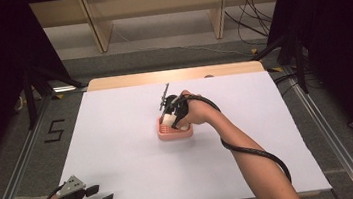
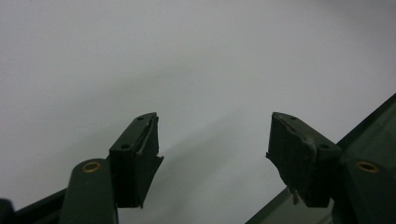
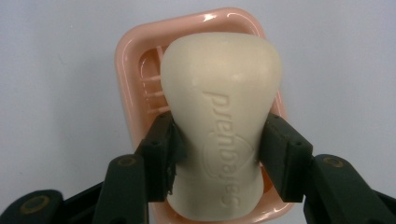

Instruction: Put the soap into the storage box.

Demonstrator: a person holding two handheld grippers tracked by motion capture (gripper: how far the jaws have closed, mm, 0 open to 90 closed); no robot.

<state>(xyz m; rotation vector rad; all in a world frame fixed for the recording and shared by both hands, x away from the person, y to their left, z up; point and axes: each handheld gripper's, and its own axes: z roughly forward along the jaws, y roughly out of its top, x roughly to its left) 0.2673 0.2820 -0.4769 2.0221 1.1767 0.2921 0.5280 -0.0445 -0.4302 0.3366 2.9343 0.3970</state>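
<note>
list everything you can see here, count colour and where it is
soap bar: 1, cream white, clamped between the right gripper's jaws over the dish
soap dish: 1, pink, slatted, middle of the table
table: 1, white top with a wooden far edge
floor marking "5": 1, black, left of the table
left gripper: 1, black, jaws apart with nothing between, near left corner of the table
right gripper: 1, black, jaws on the soap
forearm: 1, cable wound around it

The high view looks forward and down over the whole table (image 1: 118, 136), floor beyond at top of frame. The left gripper view looks close along its jaws at bare tabletop. The right gripper view looks steeply down, very near, at the dish (image 3: 126, 70) at the high view's centre.
</note>
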